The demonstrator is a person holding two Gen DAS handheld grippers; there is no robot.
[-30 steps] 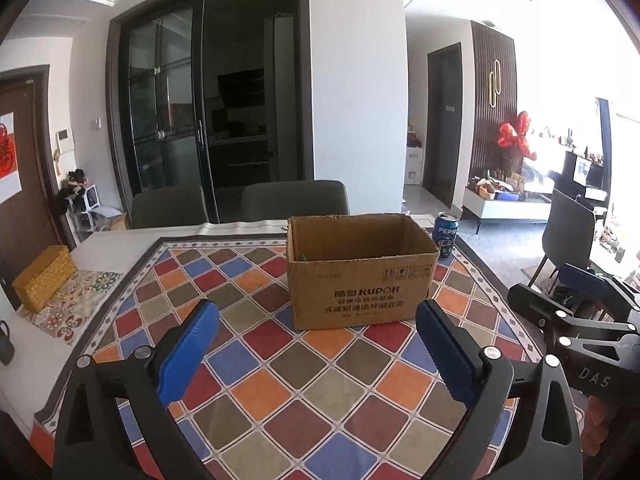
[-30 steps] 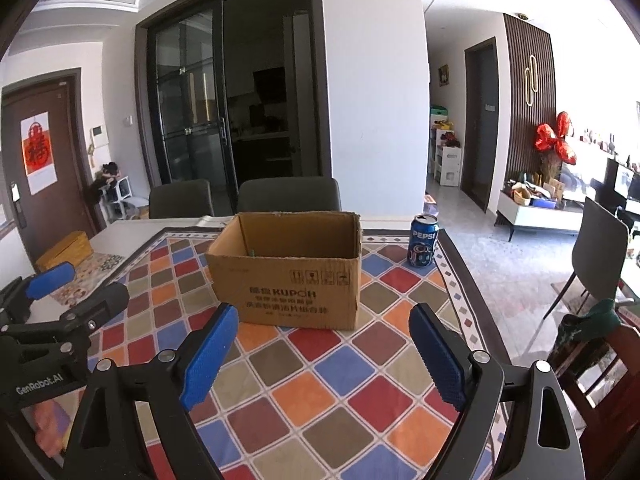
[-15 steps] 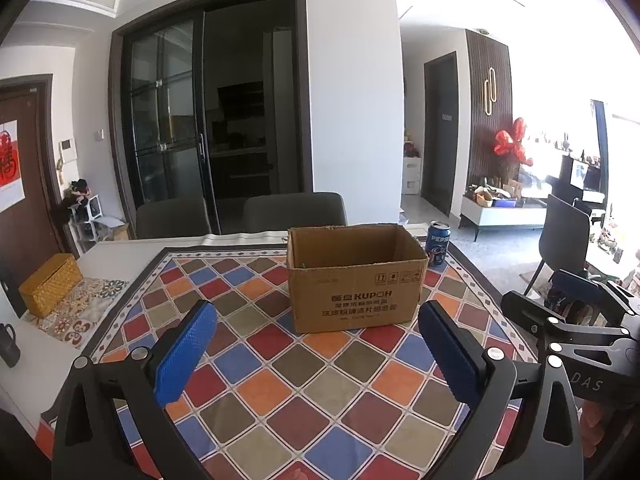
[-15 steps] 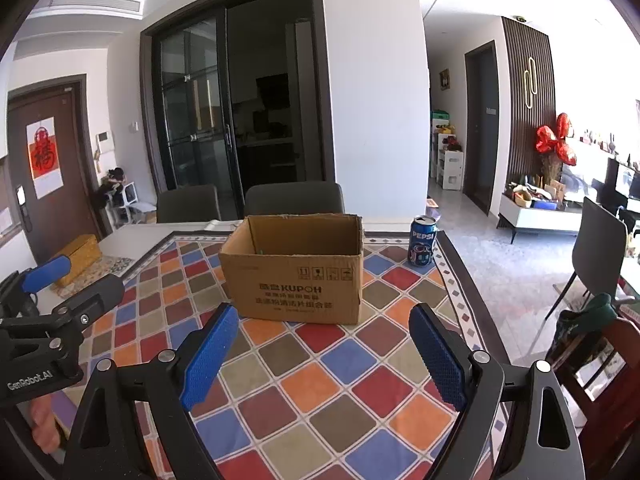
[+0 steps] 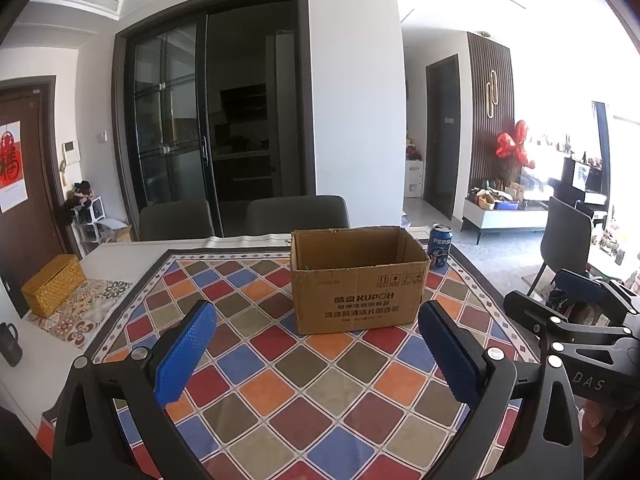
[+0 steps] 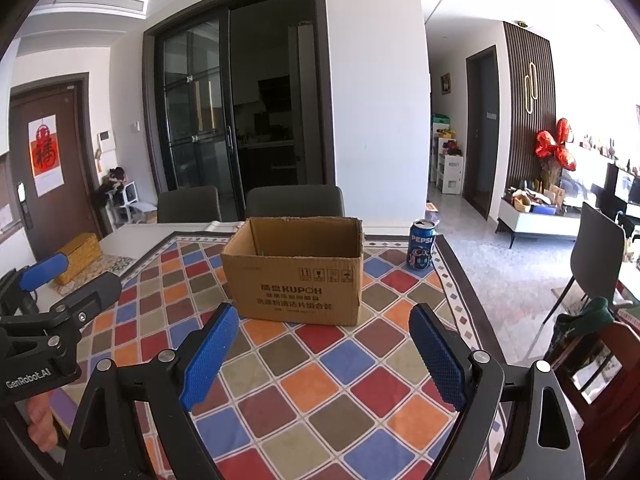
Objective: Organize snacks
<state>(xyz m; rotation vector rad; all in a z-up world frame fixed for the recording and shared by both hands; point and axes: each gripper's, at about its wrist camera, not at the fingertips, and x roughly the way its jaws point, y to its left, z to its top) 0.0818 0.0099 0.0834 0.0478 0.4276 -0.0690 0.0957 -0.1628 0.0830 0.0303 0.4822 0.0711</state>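
Observation:
An open brown cardboard box (image 5: 356, 280) (image 6: 296, 270) stands upright on the chequered tablecloth (image 5: 288, 384) (image 6: 320, 376); its inside is mostly hidden. A blue Pepsi can (image 5: 439, 247) (image 6: 421, 245) stands just right of the box, apart from it. My left gripper (image 5: 316, 320) is open and empty, held back from the box over the cloth. My right gripper (image 6: 324, 322) is open and empty, also in front of the box. Each gripper shows at the edge of the other's view (image 5: 560, 312) (image 6: 60, 284).
A woven yellow box (image 5: 53, 290) (image 6: 78, 252) lies at the table's left side on a patterned mat, with a dark mug (image 5: 10, 344) nearer. Two grey chairs (image 5: 296, 216) (image 6: 294, 202) stand behind the table. A red wooden chair (image 6: 592, 360) is at the right.
Both grippers have pulled back and risen a little from the box, which looks smaller and farther. Both stay open and empty.

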